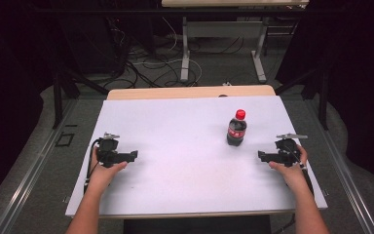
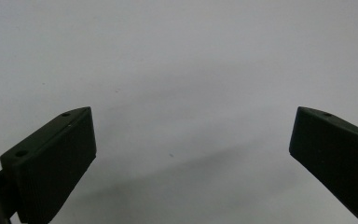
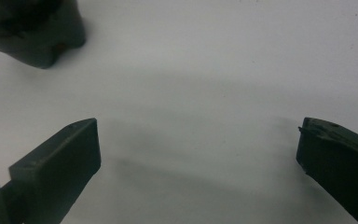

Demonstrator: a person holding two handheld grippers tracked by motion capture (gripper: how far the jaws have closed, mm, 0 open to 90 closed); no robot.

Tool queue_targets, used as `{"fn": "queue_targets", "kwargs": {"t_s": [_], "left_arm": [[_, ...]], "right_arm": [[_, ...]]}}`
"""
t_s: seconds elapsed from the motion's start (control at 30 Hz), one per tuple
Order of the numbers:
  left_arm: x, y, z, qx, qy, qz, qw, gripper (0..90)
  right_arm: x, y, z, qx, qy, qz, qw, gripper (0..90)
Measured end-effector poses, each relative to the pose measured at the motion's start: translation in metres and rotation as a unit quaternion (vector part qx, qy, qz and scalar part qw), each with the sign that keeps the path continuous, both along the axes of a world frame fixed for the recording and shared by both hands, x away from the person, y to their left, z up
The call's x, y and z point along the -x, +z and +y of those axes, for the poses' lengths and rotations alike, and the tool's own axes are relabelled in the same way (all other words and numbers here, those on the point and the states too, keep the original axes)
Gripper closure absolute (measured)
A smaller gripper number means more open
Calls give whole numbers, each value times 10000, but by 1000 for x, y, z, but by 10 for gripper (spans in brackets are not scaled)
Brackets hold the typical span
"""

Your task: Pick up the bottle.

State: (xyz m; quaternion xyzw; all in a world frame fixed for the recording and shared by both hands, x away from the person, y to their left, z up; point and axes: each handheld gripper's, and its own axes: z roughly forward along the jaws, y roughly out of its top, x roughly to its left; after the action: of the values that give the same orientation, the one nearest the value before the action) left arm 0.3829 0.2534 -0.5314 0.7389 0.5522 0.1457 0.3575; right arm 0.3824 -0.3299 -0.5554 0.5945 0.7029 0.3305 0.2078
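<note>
Two grippers down on the white table (image 1: pixel 185 190), one at each side, both with jaws spread wide and gripping nothing

Left gripper (image 1: pixel 135 155) at about eight o'clock on the tabletop, held in the left hand (image 1: pixel 104 171), jaws aimed toward three o'clock, toward the middle of the table. Seen along its own jaws in the left gripper view (image 2: pixel 191 140): two black jaws far apart, bare white surface between them, a soft shadow below

Right gripper (image 1: pixel 260 155) at about four o'clock, held in the right hand (image 1: pixel 288 170), jaws aimed toward nine o'clock, facing the left one across the table. In the right gripper view (image 3: pixel 198 144): again two black jaws well apart with plain tabletop between

One cola bottle (image 1: pixel 236 128), upright, red cap on top, dark drink inside, at about two o'clock on the table; near the right gripper, at roughly eleven o'clock from its jaws, not touching them; well apart from the left gripper. Dark base of the bottle (image 3: pixel 32 32) at ten o'clock in the right gripper view, outside the gap of the jaws

Behind the table, at twelve o'clock: floor with loose cables (image 1: pixel 146 68) and the legs of another table (image 1: pixel 185 48)
</note>
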Motion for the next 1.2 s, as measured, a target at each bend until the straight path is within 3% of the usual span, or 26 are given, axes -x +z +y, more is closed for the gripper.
{"fn": "queue_targets", "kwargs": {"t_s": [0.13,0.17,0.37,0.43,0.7,0.87,1.2], "left_arm": [[7,16,5,53,4,-76,10000,9],[10,25,7,153,-13,-104,9998,9],[17,40,7,163,-82,-180,9997,11],[21,48,3,95,-154,-261,9995,12],[27,60,-8,81,-353,-464,9983,20],[30,63,-12,72,-435,-492,9978,28],[30,62,-9,17,-461,-442,9980,32]], "right_arm": [[10,14,3,84,189,-190,9996,1],[12,19,5,74,244,-251,9994,7],[16,42,19,212,589,-498,9968,24],[14,49,26,262,773,-616,9948,35],[-8,67,57,212,1222,-658,9901,115],[-24,70,72,369,1363,-625,9880,150],[-46,60,92,292,1460,-604,9870,156]]}}
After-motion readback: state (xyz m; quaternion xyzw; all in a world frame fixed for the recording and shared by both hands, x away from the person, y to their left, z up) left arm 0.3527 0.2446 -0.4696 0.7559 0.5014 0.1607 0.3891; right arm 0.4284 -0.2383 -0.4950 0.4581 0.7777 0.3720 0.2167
